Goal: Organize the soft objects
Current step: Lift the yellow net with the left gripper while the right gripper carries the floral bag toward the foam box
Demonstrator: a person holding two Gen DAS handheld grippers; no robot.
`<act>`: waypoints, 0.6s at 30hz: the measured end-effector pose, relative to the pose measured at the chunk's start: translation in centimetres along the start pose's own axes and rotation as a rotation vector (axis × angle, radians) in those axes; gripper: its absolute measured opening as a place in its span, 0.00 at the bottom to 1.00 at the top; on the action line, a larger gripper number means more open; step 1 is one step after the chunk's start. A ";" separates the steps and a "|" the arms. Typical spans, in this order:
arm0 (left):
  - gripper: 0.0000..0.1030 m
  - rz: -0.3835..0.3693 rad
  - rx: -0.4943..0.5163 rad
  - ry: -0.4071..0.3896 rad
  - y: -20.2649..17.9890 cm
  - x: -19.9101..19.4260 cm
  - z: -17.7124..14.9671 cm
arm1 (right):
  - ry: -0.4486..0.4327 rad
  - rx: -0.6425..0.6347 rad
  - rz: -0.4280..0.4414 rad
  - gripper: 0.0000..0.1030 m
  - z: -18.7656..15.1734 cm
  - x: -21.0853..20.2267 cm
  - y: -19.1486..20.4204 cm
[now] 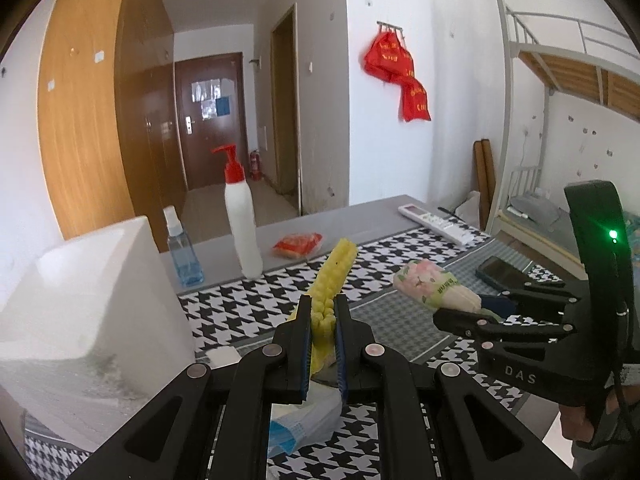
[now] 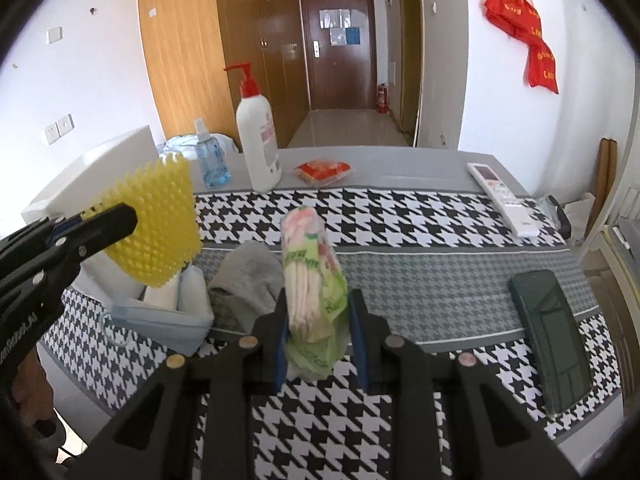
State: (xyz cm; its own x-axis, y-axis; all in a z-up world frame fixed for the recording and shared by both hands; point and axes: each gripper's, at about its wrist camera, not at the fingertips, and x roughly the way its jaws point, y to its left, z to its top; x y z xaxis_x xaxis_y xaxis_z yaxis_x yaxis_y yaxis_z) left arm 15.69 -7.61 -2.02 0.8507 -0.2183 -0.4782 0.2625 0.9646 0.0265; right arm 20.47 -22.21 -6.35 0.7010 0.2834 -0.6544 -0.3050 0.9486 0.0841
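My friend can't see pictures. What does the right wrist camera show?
The right tool pinches a pack of tissues above a houndstooth tablecloth. On the left, the left tool holds a bumpy yellow sponge above a face mask.

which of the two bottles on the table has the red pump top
The tall white bottle. The small blue bottle beside it is clear and has a white spray cap instead.
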 end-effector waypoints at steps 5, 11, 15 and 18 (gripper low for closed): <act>0.11 0.010 0.008 -0.023 0.1 -1.1 0.4 | -0.031 0.000 -0.002 0.30 -0.1 -1.6 0.5; 0.11 0.031 0.016 -0.046 0.2 -2.4 0.3 | -0.070 -0.002 0.000 0.30 -0.2 -3.1 1.4; 0.11 0.061 0.019 -0.056 0.7 -3.0 0.5 | -0.086 -0.009 0.013 0.30 -0.1 -3.6 2.3; 0.11 0.076 0.016 -0.072 1.2 -3.6 0.7 | -0.103 -0.020 0.019 0.30 0.1 -4.0 3.0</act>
State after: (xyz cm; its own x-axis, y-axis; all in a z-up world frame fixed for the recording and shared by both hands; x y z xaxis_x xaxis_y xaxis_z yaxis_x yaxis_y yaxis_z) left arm 13.28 -5.78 0.29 0.8989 -0.1548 -0.4100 0.2022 0.9765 0.0746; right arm 16.84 -20.50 -3.36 0.7570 0.3156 -0.5722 -0.3311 0.9402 0.0805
